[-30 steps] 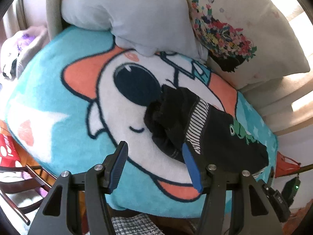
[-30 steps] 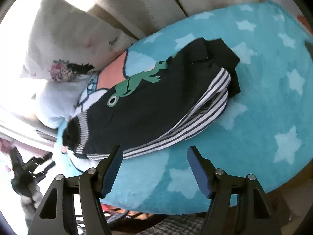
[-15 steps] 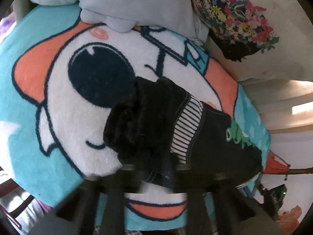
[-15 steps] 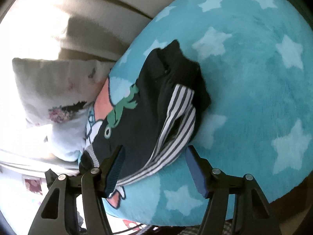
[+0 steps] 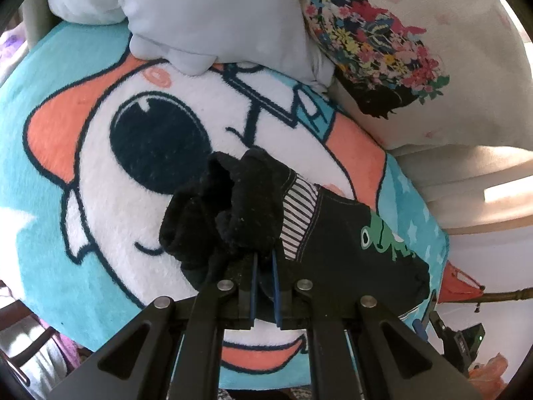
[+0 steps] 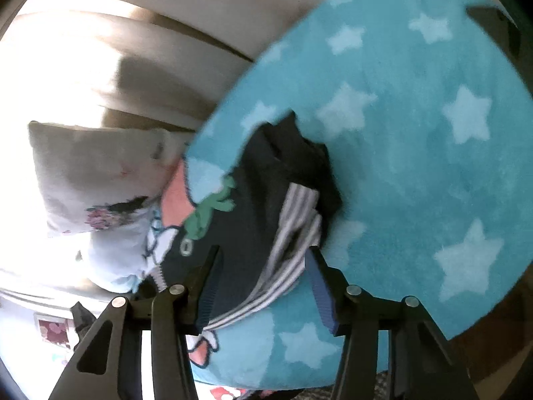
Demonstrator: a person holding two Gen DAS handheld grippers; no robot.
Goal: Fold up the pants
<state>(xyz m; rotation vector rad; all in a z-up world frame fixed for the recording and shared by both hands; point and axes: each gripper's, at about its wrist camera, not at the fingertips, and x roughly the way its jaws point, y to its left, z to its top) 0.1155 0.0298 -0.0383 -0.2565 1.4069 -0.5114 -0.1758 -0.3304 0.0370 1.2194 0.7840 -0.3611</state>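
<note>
Lying on the teal cartoon blanket [image 5: 66,126], the black pants [image 5: 336,243] reach from the white face print toward the starred edge. The left gripper [image 5: 264,260] is clamped on the bunched black cuff. The right gripper [image 6: 263,266], jaws just closing, straddles the striped hem without pressing. Pillows [image 5: 449,76] bound the far side.

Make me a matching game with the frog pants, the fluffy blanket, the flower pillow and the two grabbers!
Things:
1. pants
2. blanket
3. flower pillow
4. left gripper
5. right gripper

Descriptions:
A. turquoise with pale stars
B. pinched shut on dark cloth
C. black with a green frog
D. jaws apart, striped edge between them
E. cream, leaning behind the blanket

Pairs: 1-C, 2-A, 3-E, 4-B, 5-D
</note>
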